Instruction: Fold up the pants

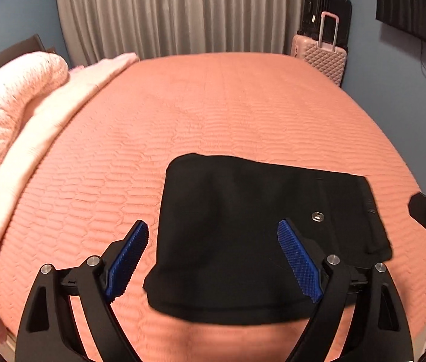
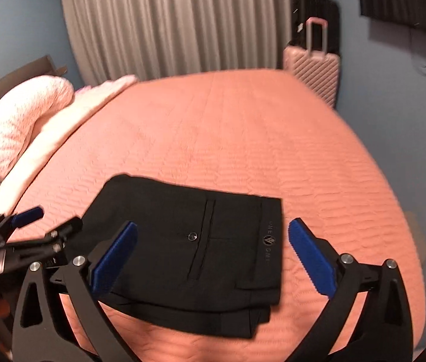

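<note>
Pants (image 1: 258, 241): black, folded into a compact stack, lay flat on the bed near its front edge; back pocket with a button (image 2: 192, 236) faced up, printed logo (image 2: 270, 242) near the waistband end on the right.
Layers: in the right wrist view, the lower layers stuck out past the top one along the near side of the stack.
Left tool (image 1: 213, 256): fingers spread wide, nothing between the blue pads (image 1: 128, 259); hung above the left half of the pants, not touching the cloth as far as could be told.
Right tool (image 2: 213, 256): fingers likewise wide apart and empty; hung over the pocket end of the stack.
Bed (image 1: 213, 105): salmon quilted cover, bare across the middle and far side.
Left edge of bed: pale pink blanket (image 1: 47, 114) along it, fluffy pink pillow (image 1: 11, 102) at the far left corner.
Beyond far right corner of bed: pink suitcase (image 1: 324, 57) with a black suitcase (image 1: 324, 9) behind it.
Behind the bed: grey pleated curtain (image 1: 179, 12), blue wall.
</note>
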{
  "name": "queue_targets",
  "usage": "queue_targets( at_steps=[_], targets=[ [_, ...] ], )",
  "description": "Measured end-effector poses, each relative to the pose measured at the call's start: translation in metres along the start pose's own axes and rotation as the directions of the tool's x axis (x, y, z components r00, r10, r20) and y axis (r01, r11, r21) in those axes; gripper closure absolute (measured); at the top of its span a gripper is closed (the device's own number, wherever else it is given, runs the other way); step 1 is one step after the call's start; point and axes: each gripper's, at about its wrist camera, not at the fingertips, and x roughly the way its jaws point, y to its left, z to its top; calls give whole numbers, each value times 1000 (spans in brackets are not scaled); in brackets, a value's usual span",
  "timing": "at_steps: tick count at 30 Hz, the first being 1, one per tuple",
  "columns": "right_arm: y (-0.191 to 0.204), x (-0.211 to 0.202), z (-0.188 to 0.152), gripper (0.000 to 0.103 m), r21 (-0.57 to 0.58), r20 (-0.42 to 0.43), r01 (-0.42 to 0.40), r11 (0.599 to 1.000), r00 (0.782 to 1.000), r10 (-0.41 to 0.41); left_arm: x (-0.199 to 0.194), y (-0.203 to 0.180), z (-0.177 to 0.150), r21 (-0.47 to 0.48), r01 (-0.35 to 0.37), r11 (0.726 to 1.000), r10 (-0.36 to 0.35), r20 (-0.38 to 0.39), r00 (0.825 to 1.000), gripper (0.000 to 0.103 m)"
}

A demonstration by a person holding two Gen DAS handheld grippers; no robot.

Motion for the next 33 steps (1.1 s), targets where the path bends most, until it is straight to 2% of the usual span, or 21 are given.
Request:
queue_targets(
  at_steps=[4, 8, 11, 20, 33],
  targets=[
    [7, -25, 1, 5, -9, 20, 31, 999, 999, -30, -27, -11, -3, 5, -13, 1000, 13, -6, 1000, 17],
    [16, -50, 2, 5, -35, 29, 45, 998, 999, -44, -56, -22, -16, 42, -5, 999, 5, -3, 1000, 17],
    [18, -69, -1, 5, -50, 47, 61, 997, 997, -59, -71, -23, -24, 35, 12, 999, -11, -5, 1000, 17],
    [15, -86, -11, 5, -34, 51, 92, 995, 995, -90, -79, -21, -41, 25, 0, 1000, 0, -22, 1000, 17],
    [24, -85, -14, 5, -39, 53, 102, 994, 994, -100, -81, -11, -42, 2, 12, 1000, -12, -24, 1000, 17]
  ],
)
